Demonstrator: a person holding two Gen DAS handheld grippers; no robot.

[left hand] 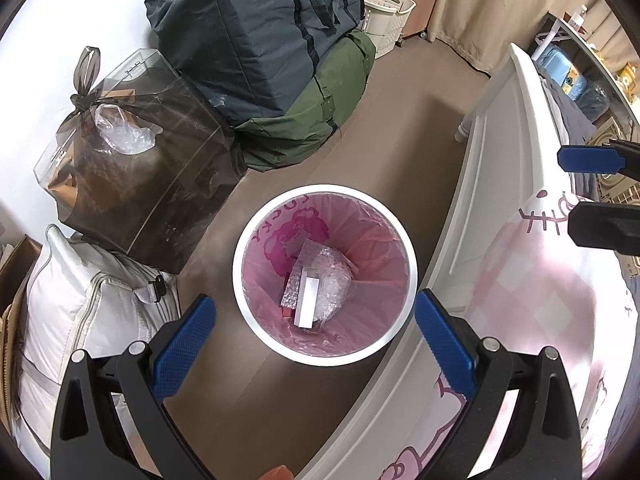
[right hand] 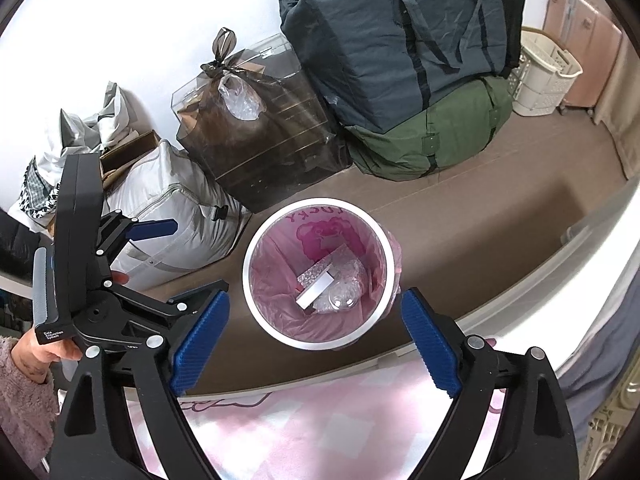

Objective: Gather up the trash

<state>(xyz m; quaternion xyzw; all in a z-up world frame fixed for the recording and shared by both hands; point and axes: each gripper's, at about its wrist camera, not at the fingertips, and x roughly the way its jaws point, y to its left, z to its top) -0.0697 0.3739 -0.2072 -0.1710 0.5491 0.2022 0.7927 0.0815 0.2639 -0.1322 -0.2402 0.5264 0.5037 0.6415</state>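
A white round trash bin (left hand: pixel 240 276) with a pink liner stands on the brown floor beside the bed; it also shows in the right wrist view (right hand: pixel 250 240). Inside lie a white flat box (left hand: pixel 307 300), bubble wrap (left hand: pixel 334 276) and clear plastic (right hand: pixel 342 296). My left gripper (left hand: pixel 315 320) is open and empty above the bin. My right gripper (right hand: pixel 315 314) is open and empty, also above the bin, over the bed edge. The left gripper shows at the left of the right wrist view (right hand: pixel 160 226), the right gripper at the right edge of the left wrist view (left hand: pixel 592 184).
Along the wall stand a brown tied plastic bag (left hand: pixel 140 184), a white zipped bag (left hand: pixel 80 304), a dark blue bag (left hand: pixel 260 28) on a green bag (left hand: pixel 312 120), and a white laundry basket (left hand: pixel 388 16). A white bed frame (left hand: pixel 492 152) with a pink cover (right hand: pixel 300 432) lies to the right.
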